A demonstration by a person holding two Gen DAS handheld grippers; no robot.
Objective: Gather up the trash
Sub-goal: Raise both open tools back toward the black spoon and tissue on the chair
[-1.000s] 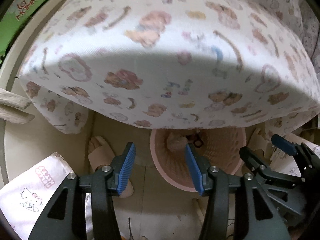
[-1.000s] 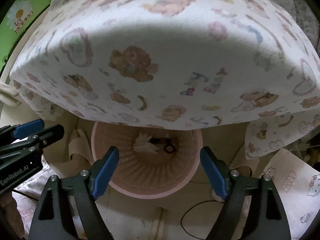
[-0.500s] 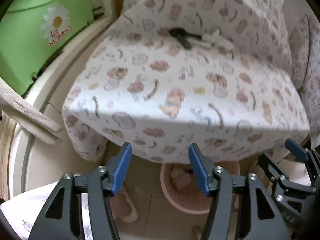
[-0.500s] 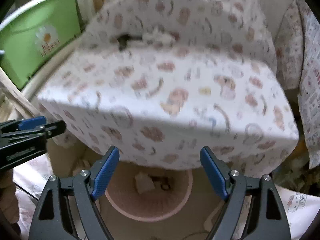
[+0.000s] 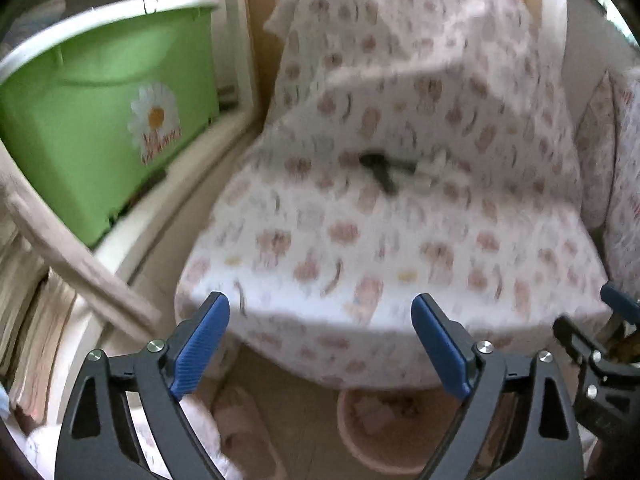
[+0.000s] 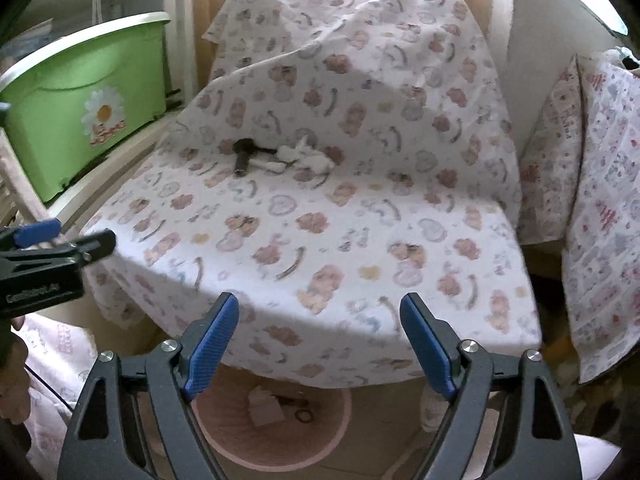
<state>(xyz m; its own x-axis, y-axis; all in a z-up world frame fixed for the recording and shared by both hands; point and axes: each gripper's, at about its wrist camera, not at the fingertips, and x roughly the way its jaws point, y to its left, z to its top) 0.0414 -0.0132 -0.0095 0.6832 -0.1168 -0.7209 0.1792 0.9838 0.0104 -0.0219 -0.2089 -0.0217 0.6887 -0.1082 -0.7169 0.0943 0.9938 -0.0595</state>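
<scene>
Pink plastic marks your target down below: the basket (image 6: 276, 428) sits on the floor under the front edge of the cloth-covered table (image 6: 320, 240), and it already holds a scrap of paper and a small dark ring. Up on the table, well back from that edge, you've got the next pickings: a black T-shaped thing (image 6: 245, 157) lying flat, and touching its right side a crumpled white tissue (image 6: 304, 156). Your left tool (image 5: 320, 344) has just been opening and its jaws now stand spread wide with nothing between them; your right tool (image 6: 320, 344) is spread wide too, also empty, and both are aimed down over the table's near edge. The tissue looks light and soft, so I'd judge it will squash rather than slip; pinch it through the thick middle of the wad, not a loose corner that could tear away. The black piece looks hard and smooth, probably the trickier one; take it across its short stem, where the pads (image 6: 214, 346) can bite on both sides. Mind the cloth, which could bunch up into the jaws if you dig too low.
</scene>
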